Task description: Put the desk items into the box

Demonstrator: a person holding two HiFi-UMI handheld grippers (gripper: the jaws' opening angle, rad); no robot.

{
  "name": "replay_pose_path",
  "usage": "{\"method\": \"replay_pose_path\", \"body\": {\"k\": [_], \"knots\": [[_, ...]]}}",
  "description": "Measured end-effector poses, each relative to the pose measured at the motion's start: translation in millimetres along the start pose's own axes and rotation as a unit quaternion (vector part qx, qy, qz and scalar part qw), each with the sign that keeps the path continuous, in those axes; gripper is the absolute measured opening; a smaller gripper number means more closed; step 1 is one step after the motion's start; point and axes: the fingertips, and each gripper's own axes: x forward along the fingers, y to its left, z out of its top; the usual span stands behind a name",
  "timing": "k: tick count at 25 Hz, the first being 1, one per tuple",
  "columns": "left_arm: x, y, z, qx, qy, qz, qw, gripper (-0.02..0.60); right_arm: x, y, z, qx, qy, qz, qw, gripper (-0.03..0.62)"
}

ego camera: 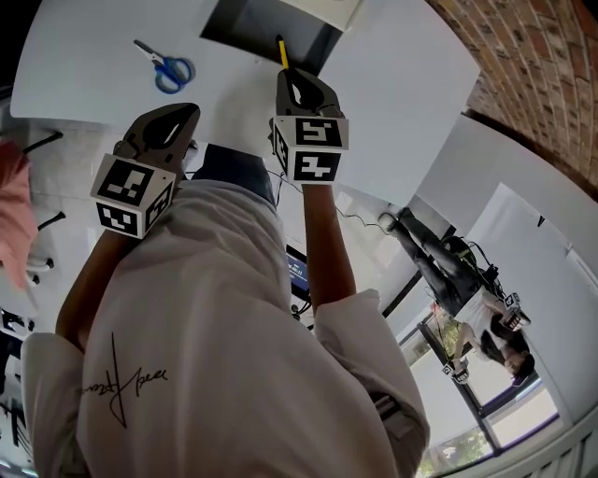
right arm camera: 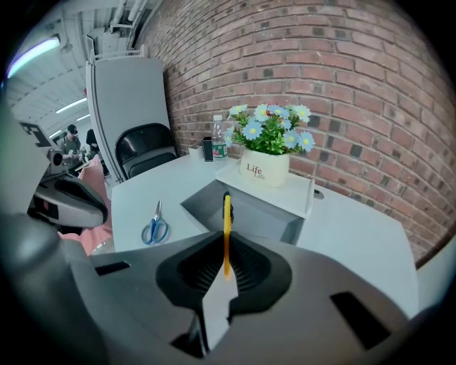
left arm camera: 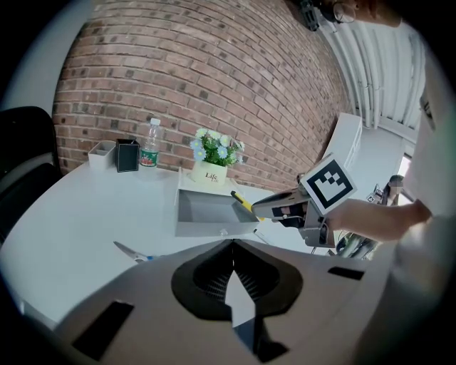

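Head view: both claws are reaching out over the white worktop. The right claw is gripping a slim yellow item, whose far end is pointing over the near edge of the open grey box just ahead of the claw. The left claw is hovering beside it. Blue-handled scissors are lying flat on the worktop ahead of the left claw, outside the box.

Left gripper view: the left claw is showing its jaws closed tip to tip, with nothing between them. The box is sitting straight ahead of this claw, and the scissors are lying ahead and to its left. The right claw is entering from the right, with the black-tipped yellow item meeting the box's right rim. Behind the box, a white flower pot is standing; farther left, a water bottle and a black holder are standing against the brick wall.

Right gripper view: the right claw is pinching the yellow item upright between closed jaws, its tip rising in front of the box. The flower pot is standing beyond the box, directly ahead. The scissors are lying ahead and to the left of this claw, with the left claw farther left.
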Motion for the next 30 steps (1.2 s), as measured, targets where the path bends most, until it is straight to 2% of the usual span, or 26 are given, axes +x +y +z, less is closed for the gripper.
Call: {"method": "replay_pose_path", "body": {"k": [18, 30], "knots": [[0, 3, -3, -0.014, 0.003, 0.019, 0.9997, 0.006, 25, -19, 19, -0.032, 0.004, 0.015, 0.999, 0.044], [-3, 7, -8, -0.025, 0.002, 0.033, 0.9991, 0.006, 51, -23, 13, -0.041, 0.030, 0.031, 0.998, 0.044]]}}
